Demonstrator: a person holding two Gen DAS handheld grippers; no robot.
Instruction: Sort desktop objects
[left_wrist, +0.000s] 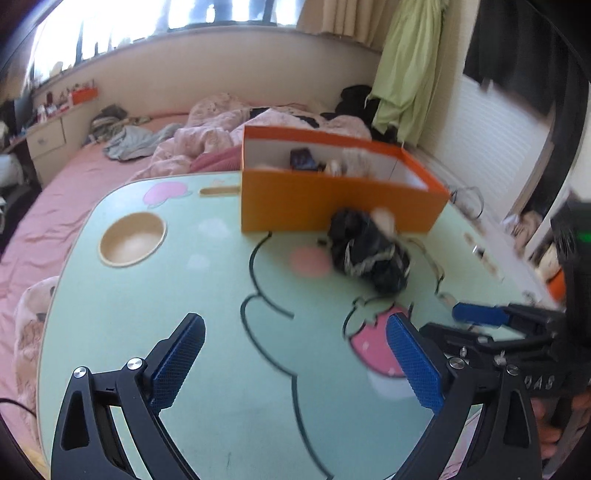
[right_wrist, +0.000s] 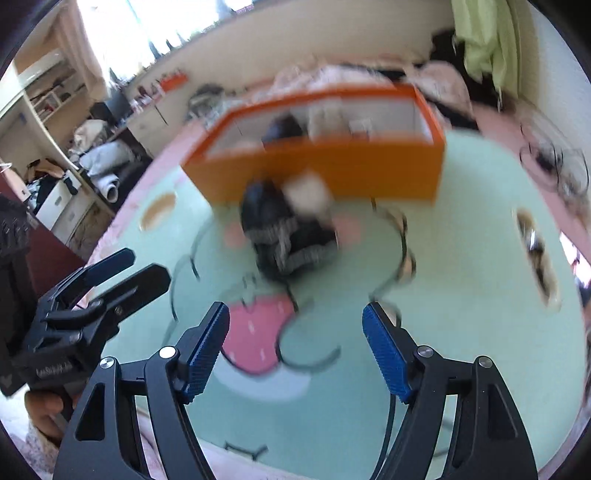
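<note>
Presently listed: one dark bundle of black fabric with pale lace trim, lying on the mint-green cartoon-print table, touching or just beside the front wall of the open orange cardboard box (contents blurred). Left gripper: jaws apart, empty. Right gripper: jaws apart, empty. Risk: soft cloth may be pinched only by an edge and slip, or a gripper may nudge the box. Bundle lies ahead of both grippers, well apart, between them and the box.
</note>
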